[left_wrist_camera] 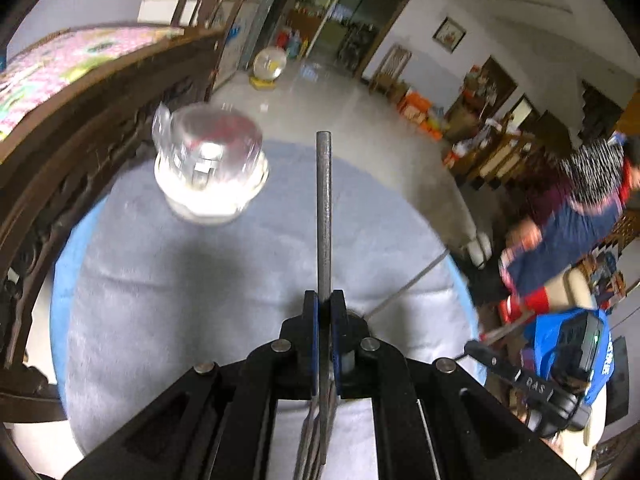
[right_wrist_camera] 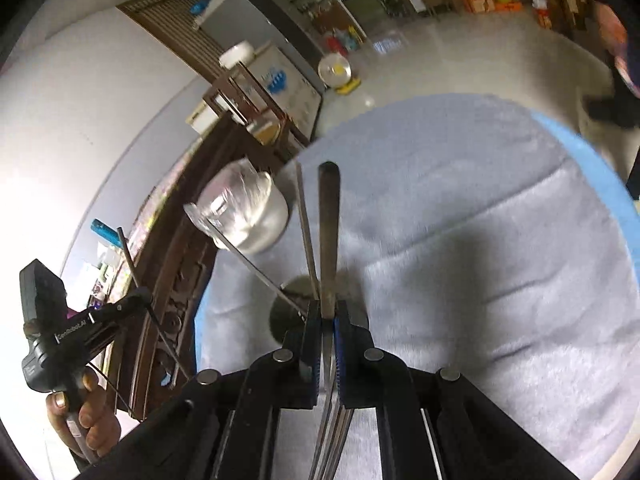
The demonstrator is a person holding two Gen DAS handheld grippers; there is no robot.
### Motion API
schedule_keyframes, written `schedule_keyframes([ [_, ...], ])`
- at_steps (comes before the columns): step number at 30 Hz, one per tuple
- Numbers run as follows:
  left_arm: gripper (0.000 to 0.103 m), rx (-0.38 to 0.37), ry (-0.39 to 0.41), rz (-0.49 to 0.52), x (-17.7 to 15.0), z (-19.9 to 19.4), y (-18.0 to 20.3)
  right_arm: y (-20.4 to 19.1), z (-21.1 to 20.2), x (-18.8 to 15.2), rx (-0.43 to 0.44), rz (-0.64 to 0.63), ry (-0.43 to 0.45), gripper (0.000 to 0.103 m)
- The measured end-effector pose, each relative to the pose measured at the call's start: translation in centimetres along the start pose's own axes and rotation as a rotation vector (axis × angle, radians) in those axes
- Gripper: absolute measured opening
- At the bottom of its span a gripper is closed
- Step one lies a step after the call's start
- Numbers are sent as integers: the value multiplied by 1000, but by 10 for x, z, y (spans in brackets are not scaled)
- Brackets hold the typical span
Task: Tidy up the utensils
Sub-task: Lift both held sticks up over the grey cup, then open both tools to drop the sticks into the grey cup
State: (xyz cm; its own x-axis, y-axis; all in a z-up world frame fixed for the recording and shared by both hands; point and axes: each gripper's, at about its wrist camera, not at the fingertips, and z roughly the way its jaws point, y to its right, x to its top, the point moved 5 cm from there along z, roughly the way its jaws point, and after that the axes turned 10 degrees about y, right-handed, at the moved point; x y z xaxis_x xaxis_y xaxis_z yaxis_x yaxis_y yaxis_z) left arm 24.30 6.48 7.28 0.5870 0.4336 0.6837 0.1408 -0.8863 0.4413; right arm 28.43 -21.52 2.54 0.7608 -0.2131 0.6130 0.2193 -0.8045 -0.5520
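Metal utensils are clamped in both grippers. In the left wrist view, the left gripper (left_wrist_camera: 325,312) has its jaws closed on a slim grey utensil handle (left_wrist_camera: 323,208), held edge-on; the handle projects straight forward above the tabletop, and the tined end passes back between the jaws toward the camera. In the right wrist view, the right gripper (right_wrist_camera: 328,320) has its jaws closed on a flat dark utensil handle (right_wrist_camera: 329,224); a second, thinner metal handle (right_wrist_camera: 305,216) runs just beside it on the left, and whether the jaws also grip it cannot be determined. Both held utensils are clear of the surface.

A clear glass jar (left_wrist_camera: 209,160) stands on the tabletop, ahead and to the left of both grippers. The tabletop is covered with a grey plush cloth (left_wrist_camera: 200,300) with a light blue border. A dark carved wooden bed frame (left_wrist_camera: 80,184) runs beside the tabletop. A hand (right_wrist_camera: 86,420) grips the left gripper's handle.
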Motion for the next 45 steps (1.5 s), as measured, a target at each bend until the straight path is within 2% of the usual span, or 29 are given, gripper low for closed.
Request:
schedule_keyframes([
  [8, 6, 9, 274, -26, 24, -2, 20, -24, -32, 34, 21, -25, 143, 7],
  [12, 6, 53, 369, -10, 24, 12, 24, -34, -20, 38, 4, -48, 186, 7],
  [16, 6, 103, 410, 10, 16, 28, 21, -33, 2, 33, -28, -65, 190, 7],
  [19, 6, 124, 404, 39, 8, 39, 19, -33, 22, 24, -58, -88, 172, 7],
  [27, 6, 152, 349, 71, -10, 65, 8, -27, 47, 3, -66, -99, 114, 7],
  [35, 8, 153, 297, 78, -19, 66, 8, -23, 61, -7, -62, -94, 70, 9],
  [36, 10, 150, 296, 80, -19, 65, 8, -22, 61, -8, -58, -90, 65, 9],
  [37, 17, 146, 295, 79, -19, 63, 8, -21, 62, -8, -50, -82, 61, 9],
  [40, 47, 142, 306, 74, -18, 57, 7, -19, 62, -8, -45, -69, 62, 9],
  [41, 53, 144, 315, 73, -17, 54, 6, -19, 62, -8, -36, -62, 59, 9],
  [45, 54, 140, 329, 61, -14, 42, 0, -17, 58, -5, -41, -48, 68, 9],
])
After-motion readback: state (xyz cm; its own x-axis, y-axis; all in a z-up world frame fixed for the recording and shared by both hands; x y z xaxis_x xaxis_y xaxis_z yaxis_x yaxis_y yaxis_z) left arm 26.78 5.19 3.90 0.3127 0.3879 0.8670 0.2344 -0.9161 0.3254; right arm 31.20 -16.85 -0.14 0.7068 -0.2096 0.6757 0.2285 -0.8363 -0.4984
